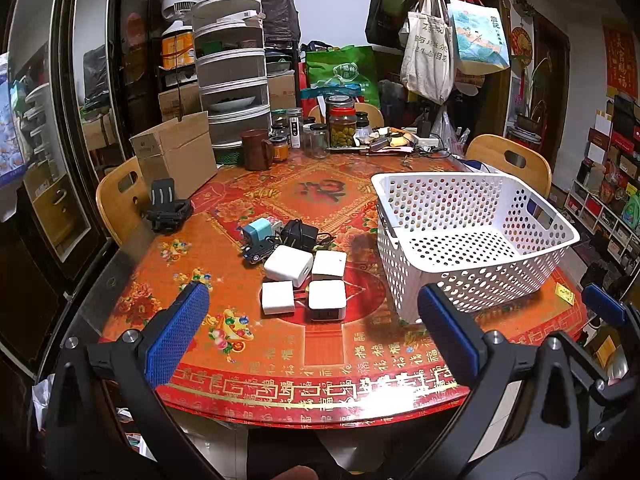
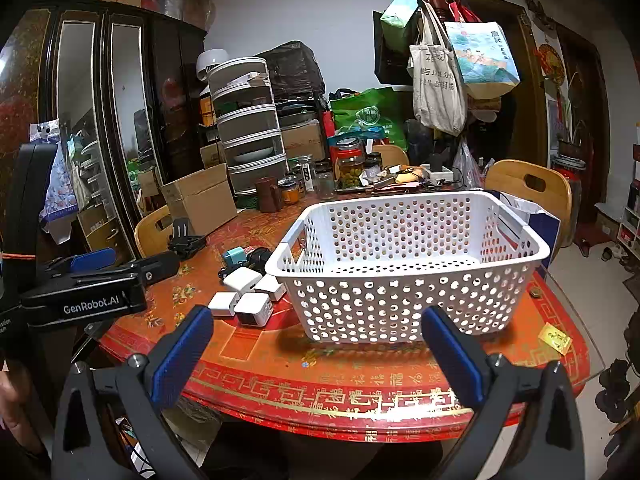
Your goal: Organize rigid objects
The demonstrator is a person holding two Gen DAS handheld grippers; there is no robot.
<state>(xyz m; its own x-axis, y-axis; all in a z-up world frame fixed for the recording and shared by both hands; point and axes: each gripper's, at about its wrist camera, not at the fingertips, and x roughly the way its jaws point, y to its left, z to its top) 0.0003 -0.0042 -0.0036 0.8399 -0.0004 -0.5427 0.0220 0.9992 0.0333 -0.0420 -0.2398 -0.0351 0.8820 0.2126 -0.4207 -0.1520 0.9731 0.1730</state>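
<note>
My left gripper (image 1: 312, 336) hangs over the near table (image 1: 256, 364) edge, jaws spread wide w/ nothing between them; same for my right gripper (image 2: 318, 352), wide and empty, facing the basket (image 2: 404, 308). Basket is white, perforated, nothing in it, sitting on the right half of the table, its near wall just beyond my right fingers (image 2: 182, 354). Chargers cluster (image 1: 302, 280) sits left of the basket: four white cubes packed touching each other, w/ a teal plug (image 1: 256, 231), a black adapter (image 1: 298, 234) w/ cord, and a small dark toy car (image 1: 260, 249) right behind them. A narrow strip of cloth stays bare between cluster and basket's left wall. Wide bare stretch between cluster and the near rim, also left of it out to the table's left edge. Black clamp thing (image 1: 168, 208) sits near the far-left rim, well apart from the chargers. Small yellow tag (image 2: 554, 338) lies near the right rim, just beside the basket's front-right corner. Far side is crowded: cardboard box (image 1: 176, 156), brown mug (image 1: 256, 150), jars (image 1: 342, 126), stacked trays (image 1: 232, 76), so little room back there. Wooden chairs (image 1: 120, 200) press against the rim at left and far right. From the right wrist view, my left gripper's body sits at the far left, above the table's left edge.
</note>
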